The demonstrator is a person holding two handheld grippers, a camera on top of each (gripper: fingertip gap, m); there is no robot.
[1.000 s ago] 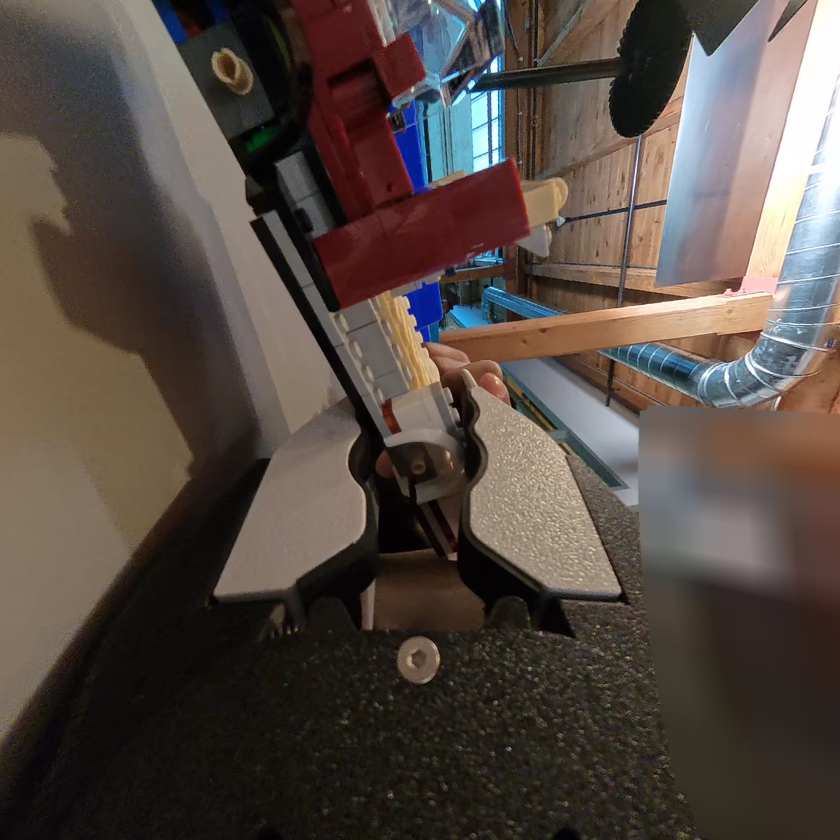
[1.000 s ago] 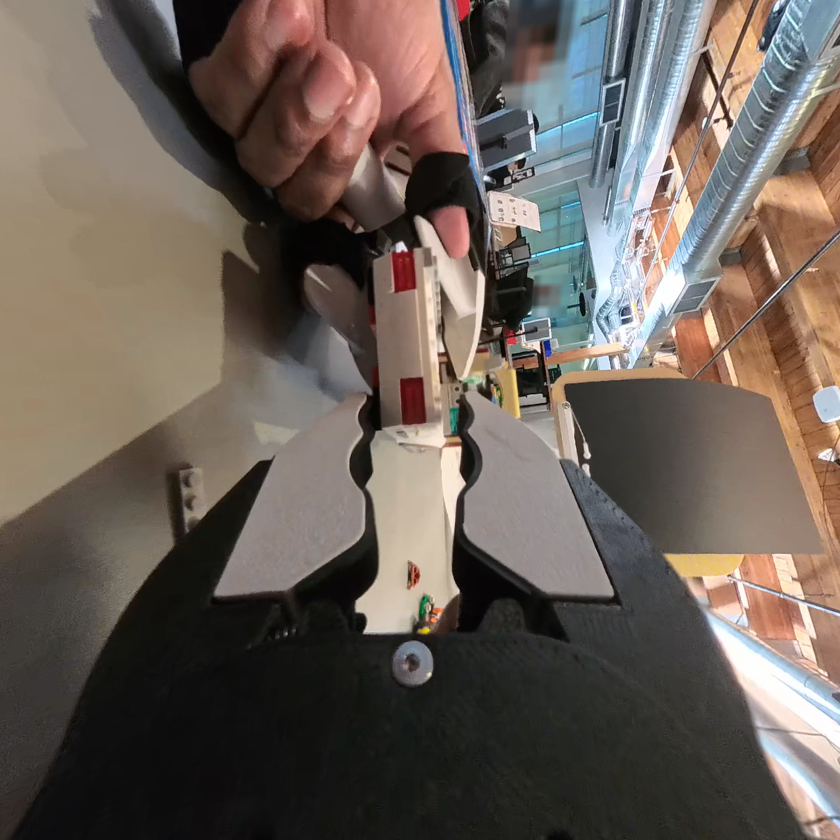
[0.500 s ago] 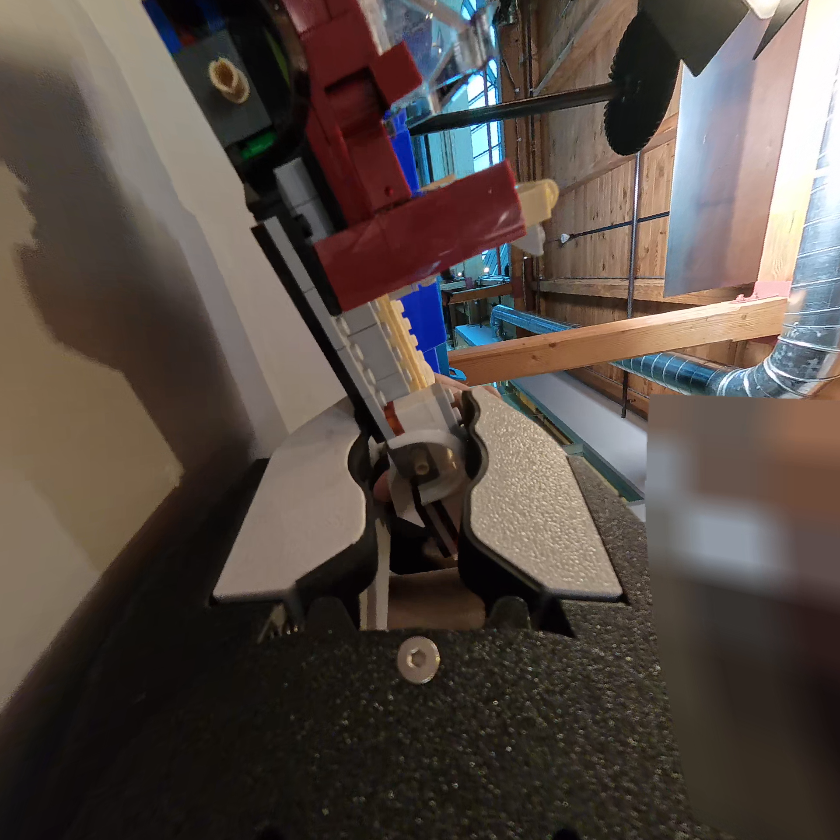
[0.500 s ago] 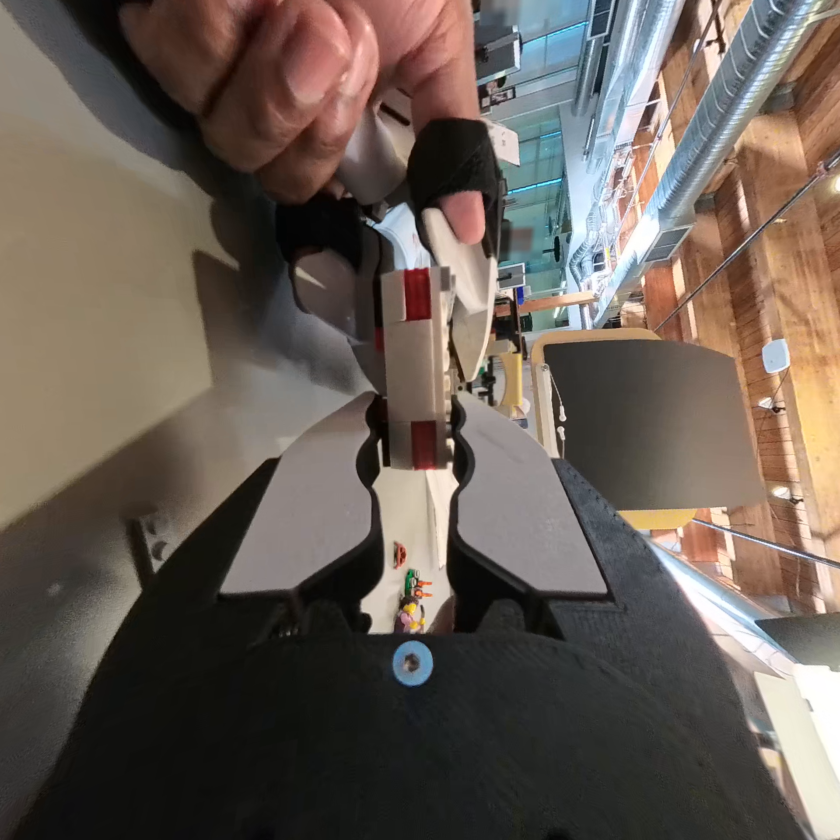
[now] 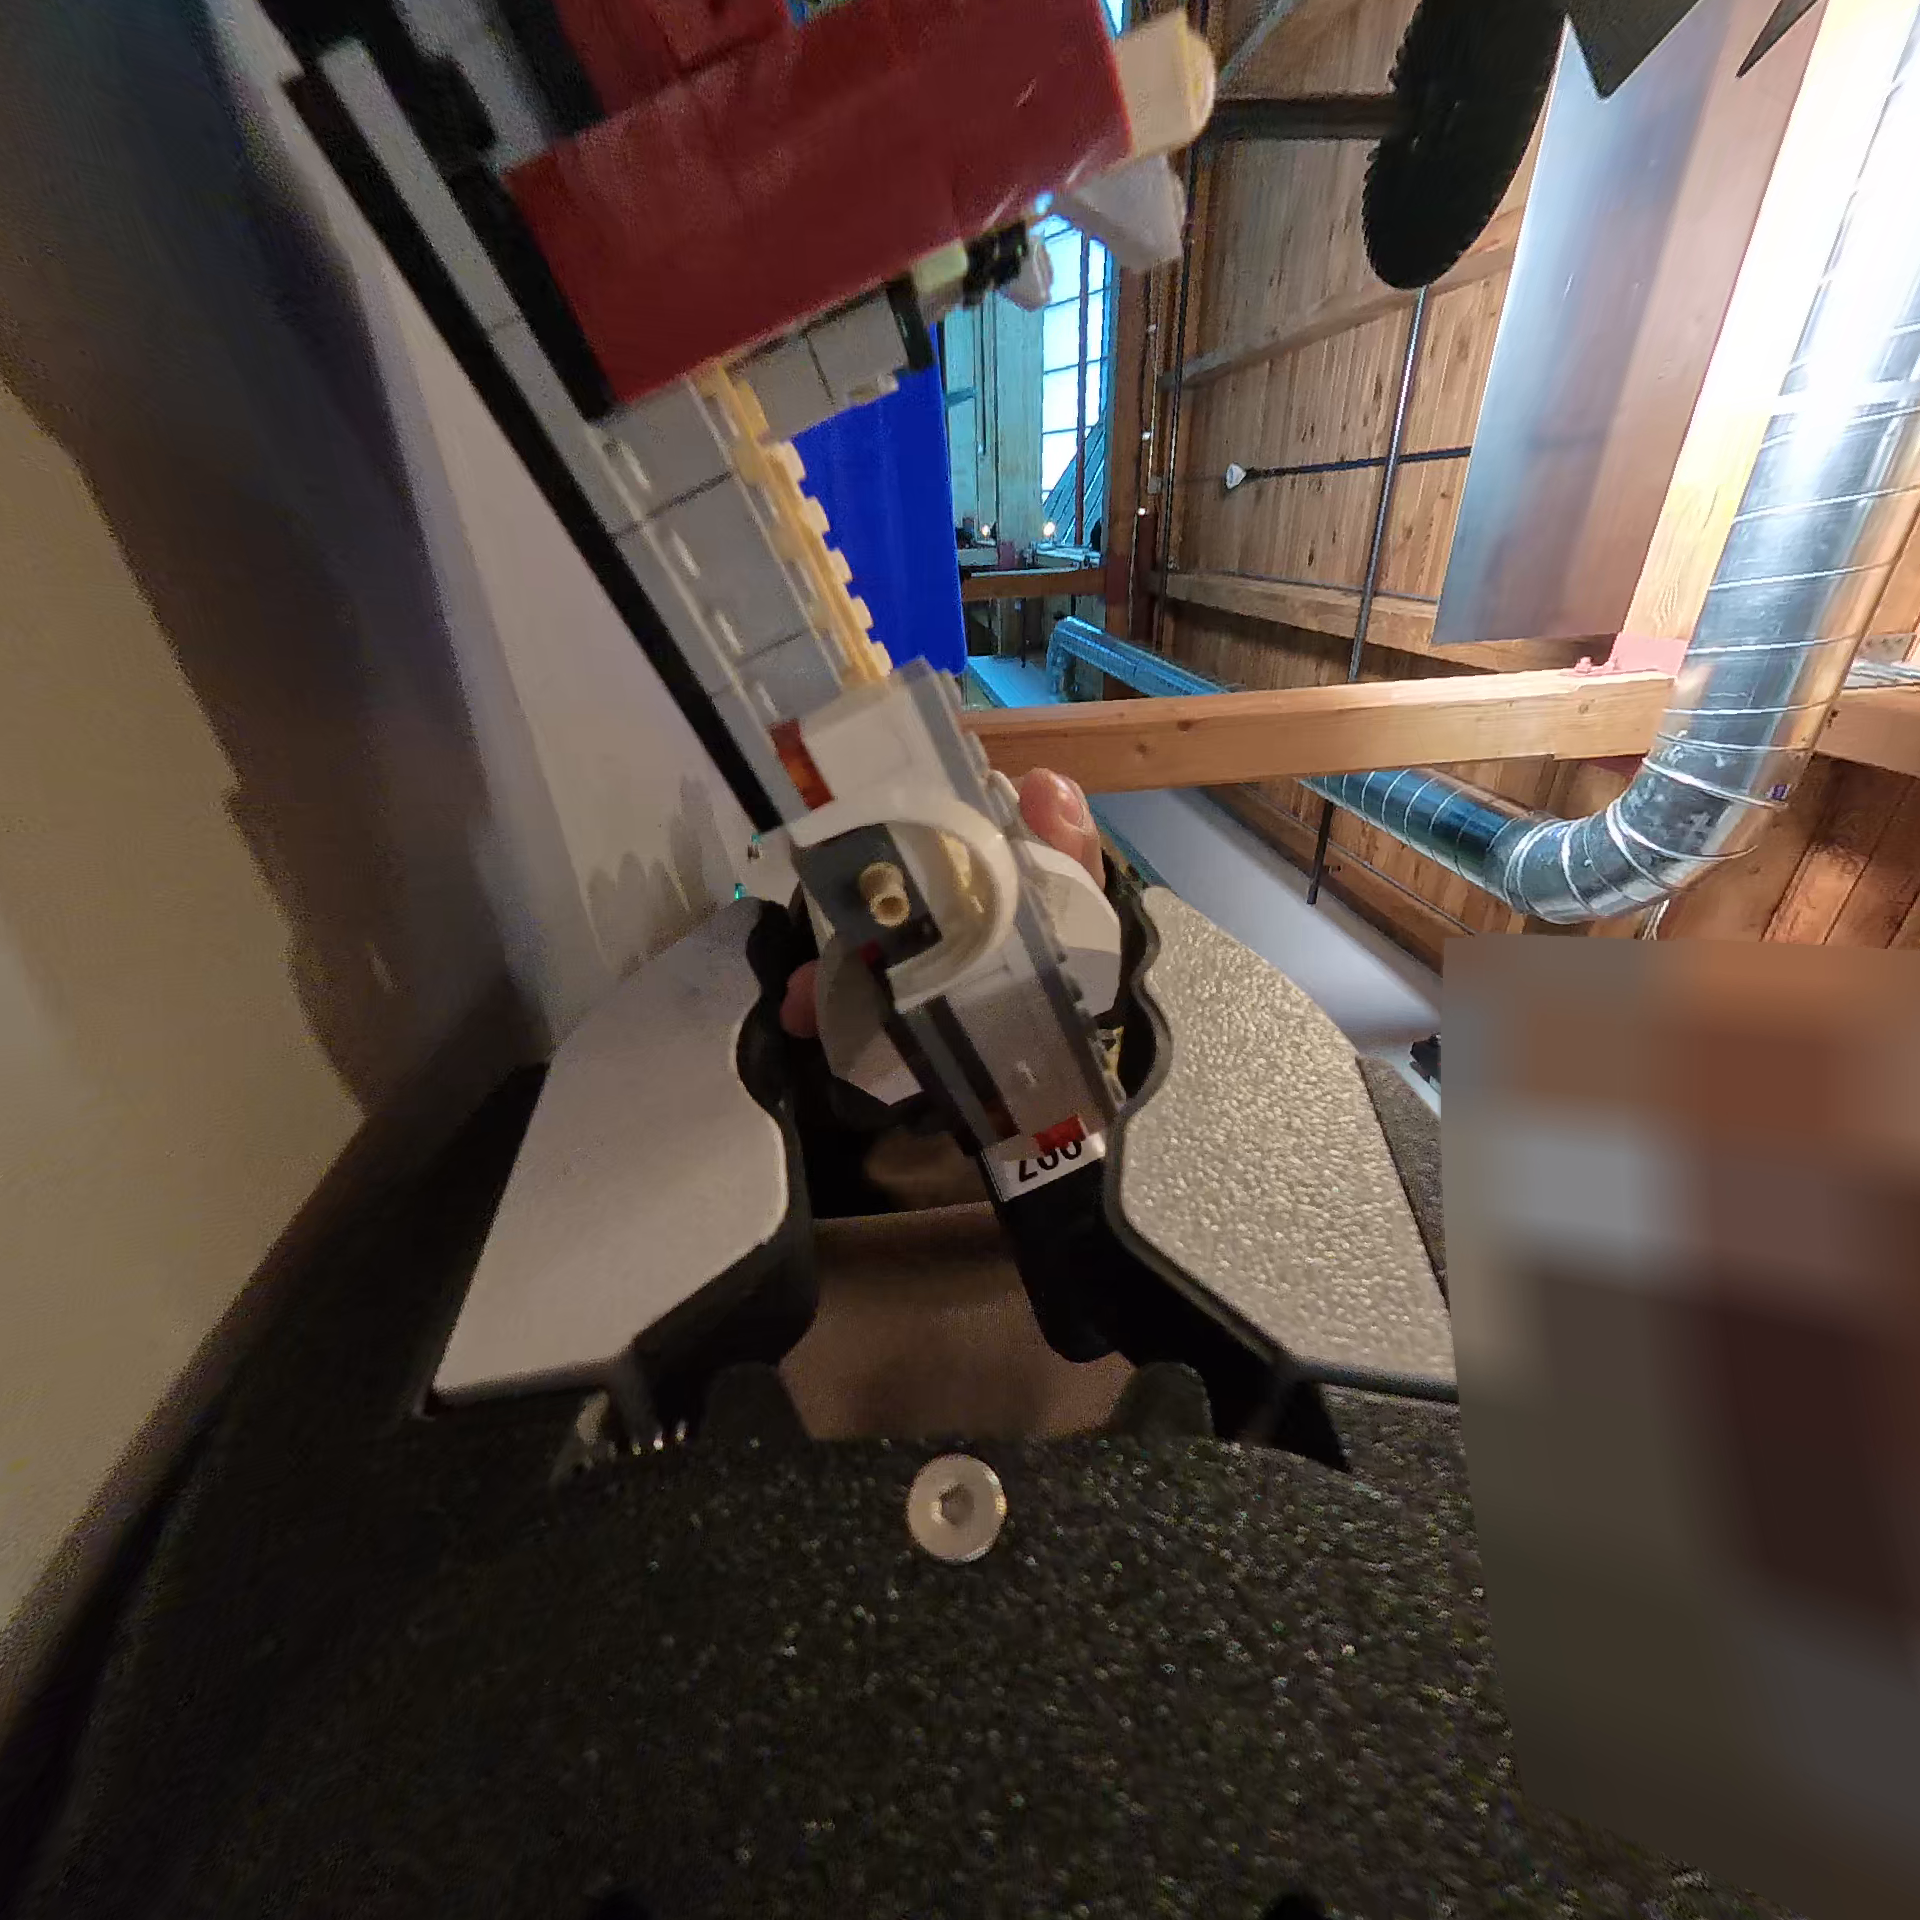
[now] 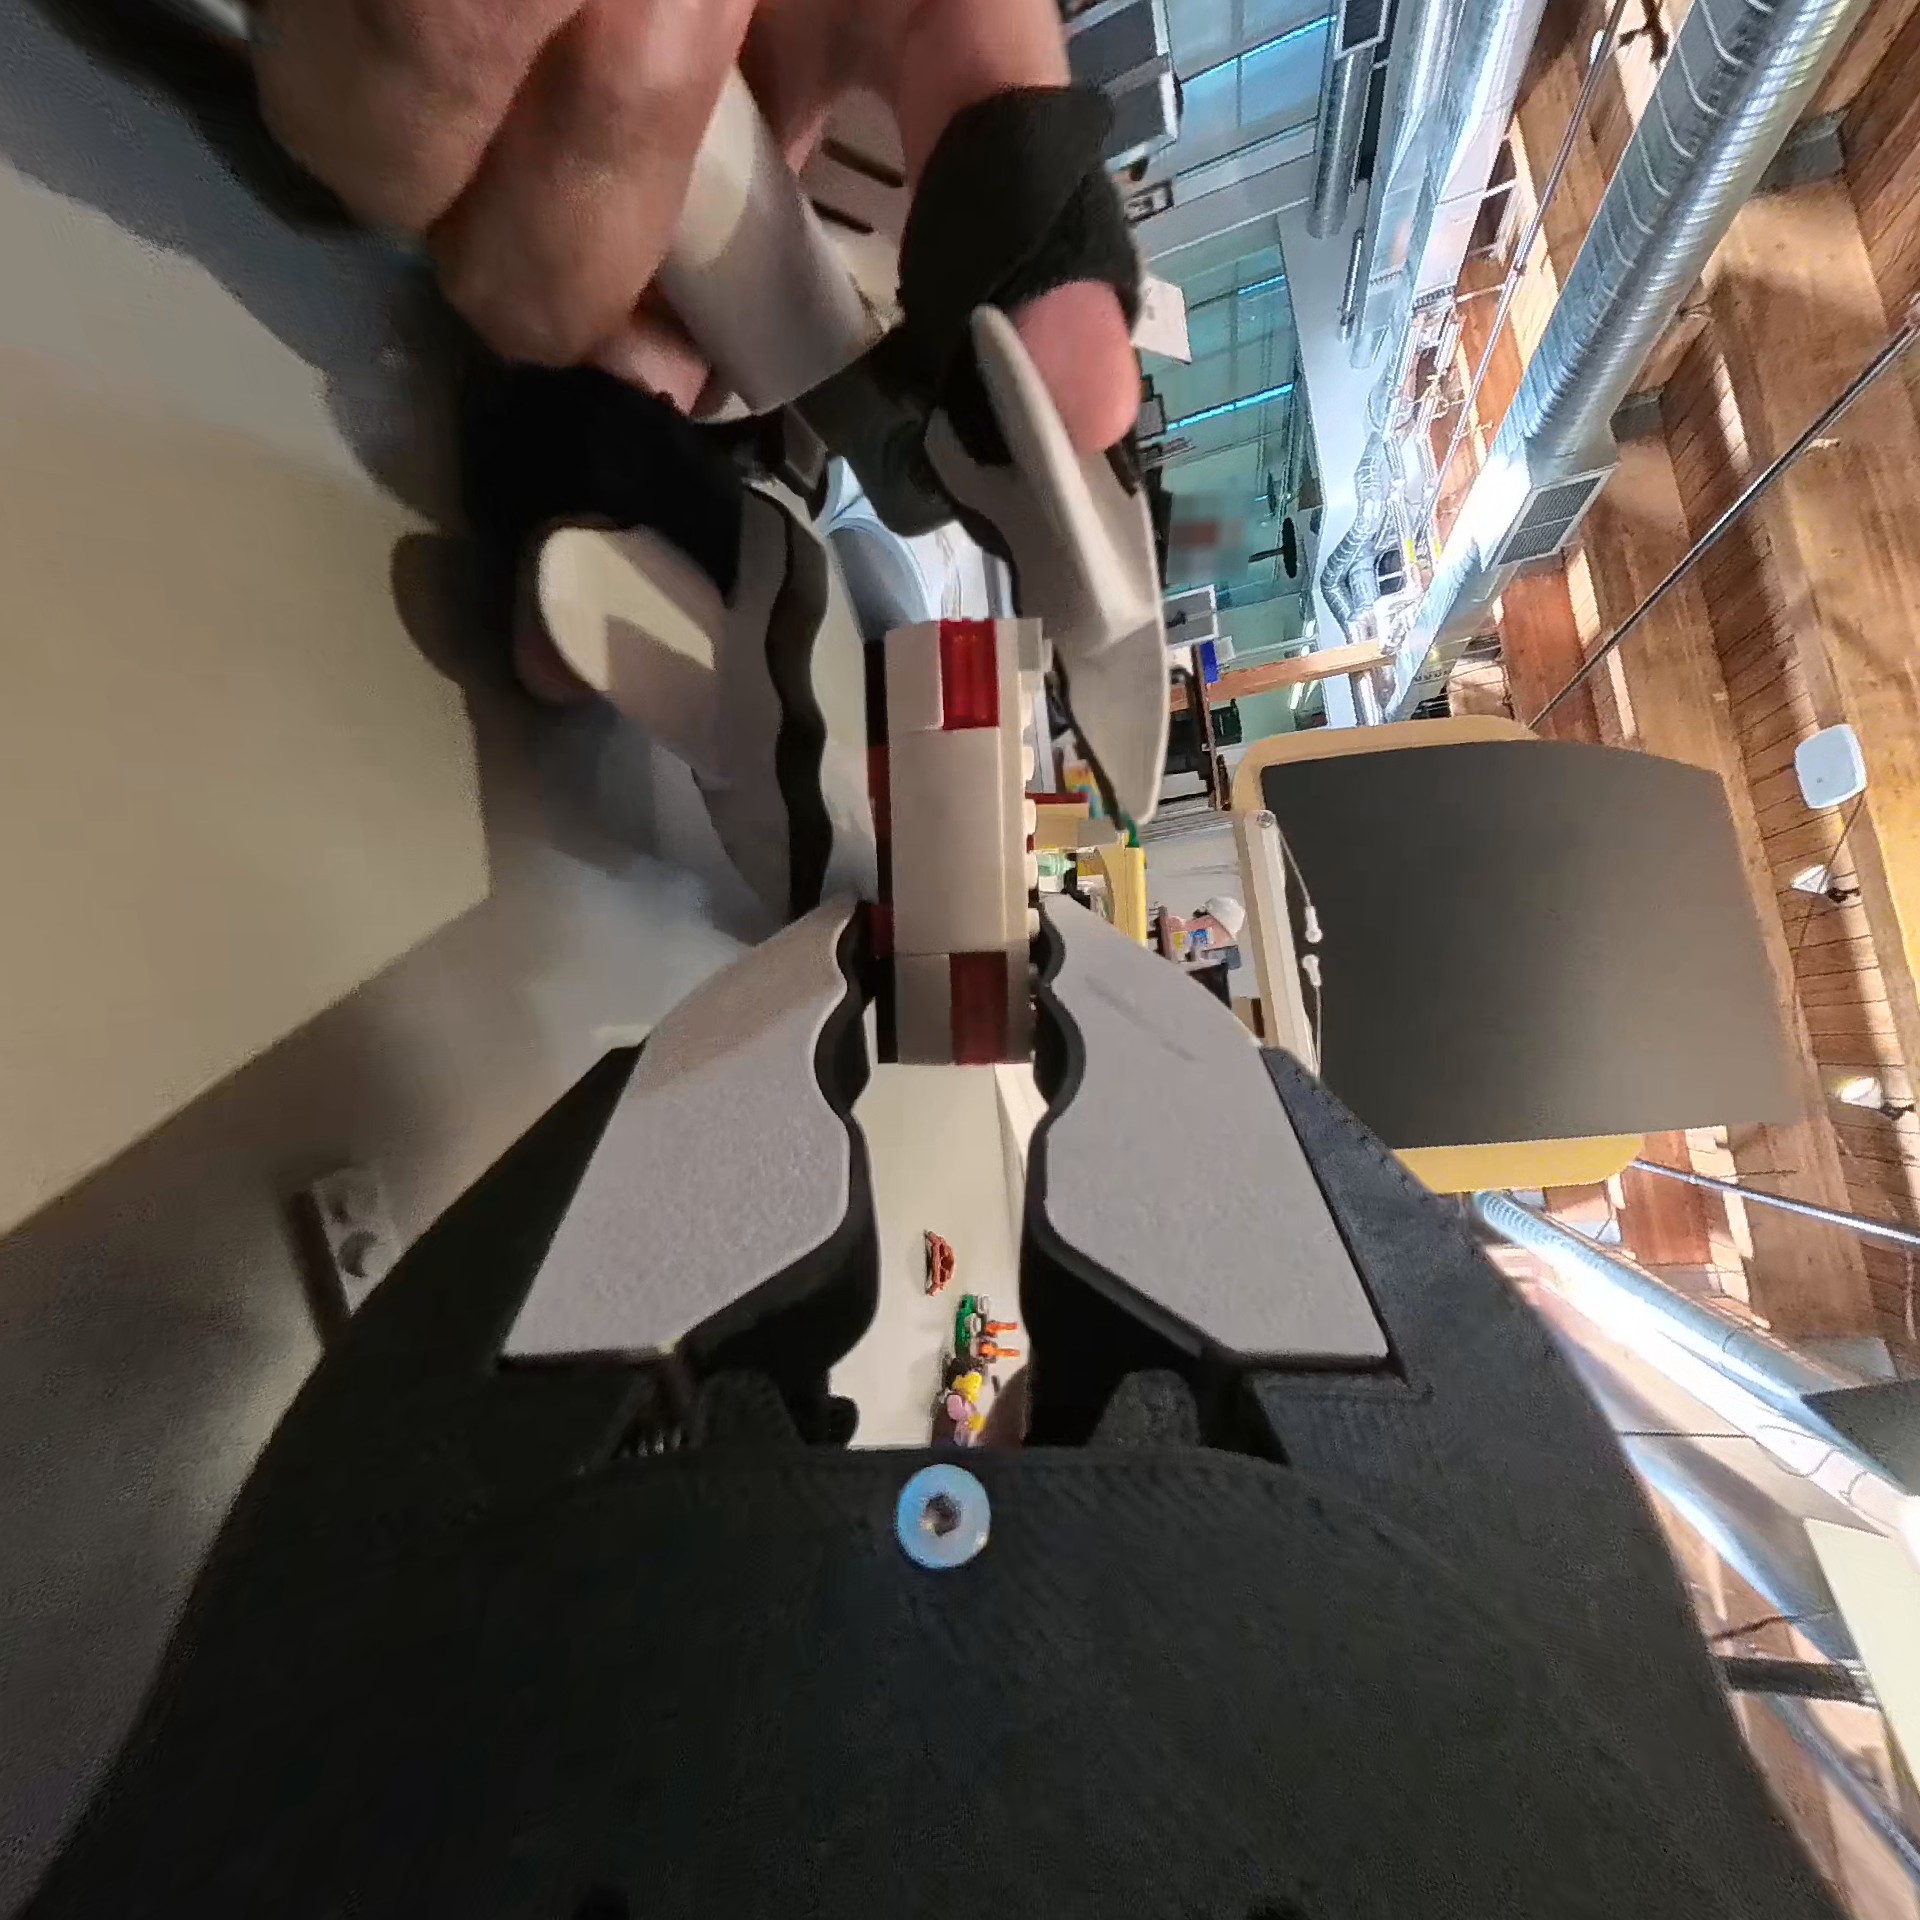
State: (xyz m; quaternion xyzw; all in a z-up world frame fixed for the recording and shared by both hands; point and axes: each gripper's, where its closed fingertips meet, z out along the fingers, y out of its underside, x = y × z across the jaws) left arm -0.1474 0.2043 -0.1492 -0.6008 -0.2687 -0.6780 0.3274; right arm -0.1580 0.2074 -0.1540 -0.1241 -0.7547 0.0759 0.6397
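Observation:
A long brick model of grey, white and tan pieces (image 5: 727,582) with a dark red block (image 5: 810,177) on top runs between my two grippers. My left gripper (image 5: 951,935) is open. The model's rounded white end lies between its spread fingers, with a clear gap at the left pad. My right gripper (image 6: 945,935) is shut on the model's grey and red end (image 6: 951,831), with both pads pressed on it. The right wrist view shows the left gripper's fingers (image 6: 1081,582) standing apart on either side of the model, and a hand (image 6: 623,156) holding that gripper.
A beige table (image 6: 156,727) lies at the left, with a small grey plate brick (image 6: 348,1242) on it. Small coloured bricks (image 6: 971,1340) show between my right fingers. A dark-backed chair (image 6: 1507,935) stands at the right. A wooden beam (image 5: 1299,727) and a metal duct (image 5: 1766,623) are far off. Both grippers' tips are close together, under 4 cm apart.
My left gripper's fingers have spread apart and let go of the model's end. My right gripper closed on the other end and stays shut. The model has come closer to the left camera.

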